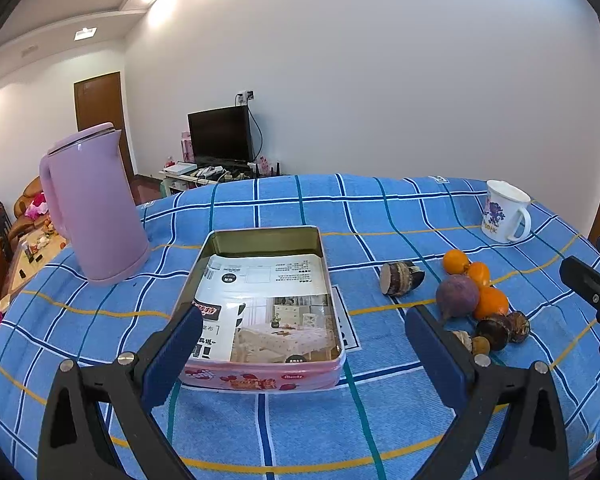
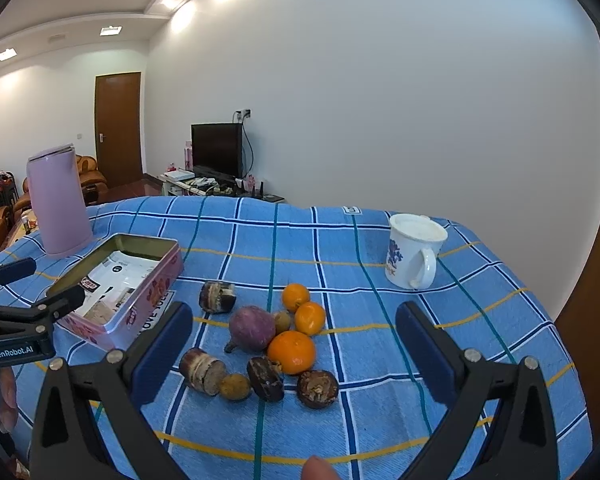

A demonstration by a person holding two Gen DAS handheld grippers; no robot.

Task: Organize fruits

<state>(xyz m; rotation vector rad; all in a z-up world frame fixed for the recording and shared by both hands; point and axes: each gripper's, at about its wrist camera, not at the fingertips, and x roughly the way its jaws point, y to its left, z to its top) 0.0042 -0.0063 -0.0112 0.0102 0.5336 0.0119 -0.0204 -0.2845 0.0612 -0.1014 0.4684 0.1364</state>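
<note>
A pile of fruit lies on the blue checked cloth: three oranges [image 2: 291, 351], a purple round fruit [image 2: 252, 327], several dark brown pieces [image 2: 317, 388] and small yellowish ones [image 2: 235, 386]. The pile also shows in the left wrist view [image 1: 458, 295]. An open pink tin [image 1: 260, 304] lined with printed paper sits left of the pile; it also shows in the right wrist view [image 2: 124, 284]. My left gripper [image 1: 304, 356] is open over the tin's near edge. My right gripper [image 2: 294, 350] is open above the pile, touching nothing.
A lilac kettle [image 1: 94, 204] stands at the back left. A white mug [image 2: 414, 250] with a blue print stands at the back right. The table's edges curve away on the left and right. A TV and a sofa are beyond.
</note>
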